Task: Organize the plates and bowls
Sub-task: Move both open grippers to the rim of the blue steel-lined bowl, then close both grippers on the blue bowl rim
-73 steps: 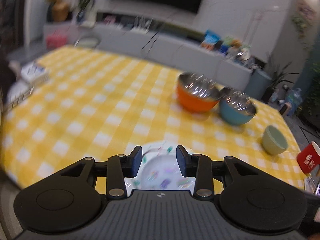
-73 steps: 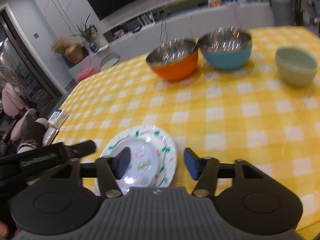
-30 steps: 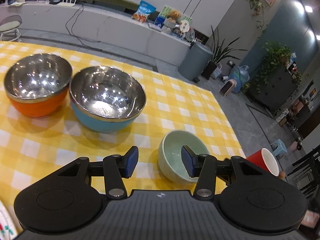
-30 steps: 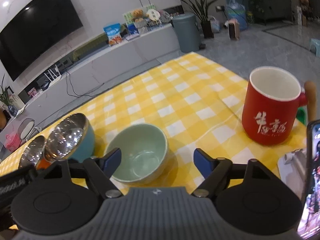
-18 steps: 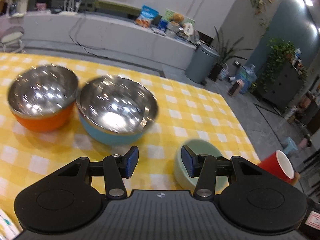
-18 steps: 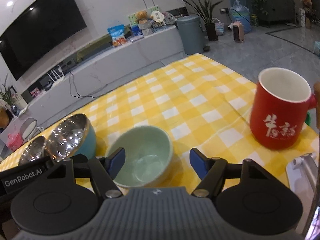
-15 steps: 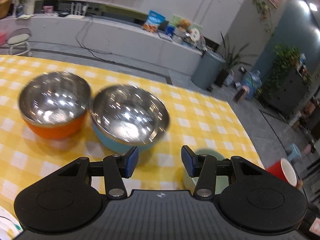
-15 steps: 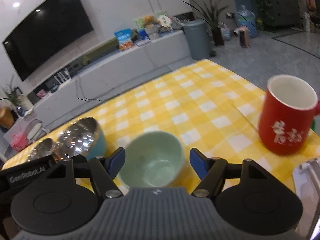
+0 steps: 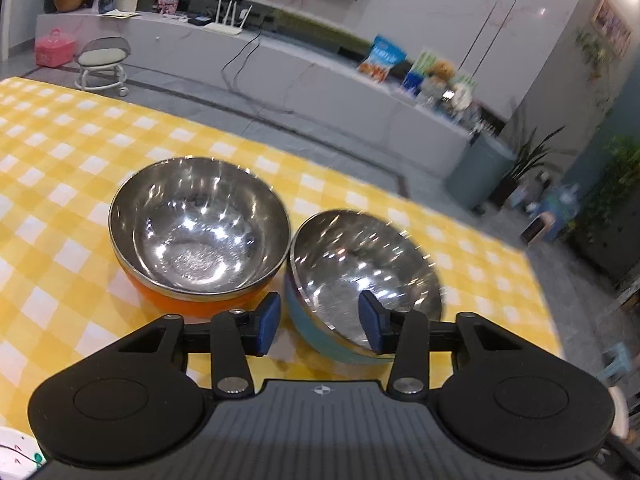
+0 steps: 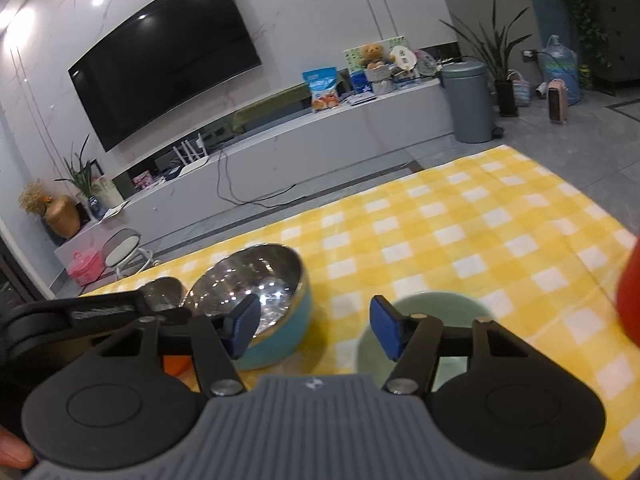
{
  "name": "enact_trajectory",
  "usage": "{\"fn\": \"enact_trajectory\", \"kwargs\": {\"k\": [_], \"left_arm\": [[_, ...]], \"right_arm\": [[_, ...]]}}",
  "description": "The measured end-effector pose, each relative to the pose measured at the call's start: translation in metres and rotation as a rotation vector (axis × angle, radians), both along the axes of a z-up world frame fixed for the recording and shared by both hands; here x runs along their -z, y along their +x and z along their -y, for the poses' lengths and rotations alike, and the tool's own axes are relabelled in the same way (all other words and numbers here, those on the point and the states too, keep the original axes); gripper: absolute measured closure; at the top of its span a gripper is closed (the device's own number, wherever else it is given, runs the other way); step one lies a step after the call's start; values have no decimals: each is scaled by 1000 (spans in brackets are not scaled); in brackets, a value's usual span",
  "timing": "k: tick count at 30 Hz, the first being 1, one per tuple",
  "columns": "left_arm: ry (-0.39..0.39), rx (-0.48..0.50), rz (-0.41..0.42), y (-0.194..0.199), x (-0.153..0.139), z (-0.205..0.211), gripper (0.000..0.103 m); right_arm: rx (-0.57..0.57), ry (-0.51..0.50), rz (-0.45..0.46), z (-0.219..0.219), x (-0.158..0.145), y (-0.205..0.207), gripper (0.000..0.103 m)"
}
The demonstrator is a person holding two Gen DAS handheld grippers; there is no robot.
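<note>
Left claw: we see our left claw (image 9: pixel 318 320) spread open and empty — its tips straddle the near rim of the blue bowl (image 9: pixel 360 280), one outside, one over the steel lining.
Right claw: our right claw (image 10: pixel 314 328) gapes wide, holding nothing; it hovers between the blue bowl (image 10: pixel 276 320) and the green bowl (image 10: pixel 436 320).
Bowls: the orange bowl (image 9: pixel 200 236) sits just beside the blue one on the yellow-checked bench (image 9: pixel 60 160), rims nearly touching; the blue bowl looks tilted.
Progress: we judge the work barely begun — all three bowls stand separate, none nested.
Left to do: nesting the bowls, then seeing to the plate (image 9: pixel 18 454).
Hidden: only a sliver of the plate shows at the left view's corner; the green bowl is half covered by our right claw; a red blur (image 10: pixel 630 300) at the right view's edge we cannot name.
</note>
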State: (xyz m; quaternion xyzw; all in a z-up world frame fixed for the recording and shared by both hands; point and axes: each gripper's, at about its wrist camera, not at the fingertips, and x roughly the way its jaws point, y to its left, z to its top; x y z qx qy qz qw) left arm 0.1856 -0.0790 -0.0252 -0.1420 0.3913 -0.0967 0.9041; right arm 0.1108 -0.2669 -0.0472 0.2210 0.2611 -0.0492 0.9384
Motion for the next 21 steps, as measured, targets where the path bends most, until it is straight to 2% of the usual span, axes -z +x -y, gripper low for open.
{"fn": "enact_trajectory", "kwargs": {"k": [4, 8, 13, 18, 21], "left_arm": [[18, -5, -40, 6, 12, 7, 65], [40, -18, -39, 9, 16, 11, 72], [140, 10, -36, 9, 13, 18, 94], [137, 73, -50, 5, 9, 10, 100], [144, 108, -41, 0, 6, 8, 100]], "right_arm": [[-9, -7, -2, -4, 4, 2, 42], [-17, -21, -6, -5, 6, 2, 42], [-18, -21, -14, -5, 9, 3, 42], [-21, -18, -17, -5, 8, 3, 42], [-33, -17, -21, -7, 9, 3, 47]]}}
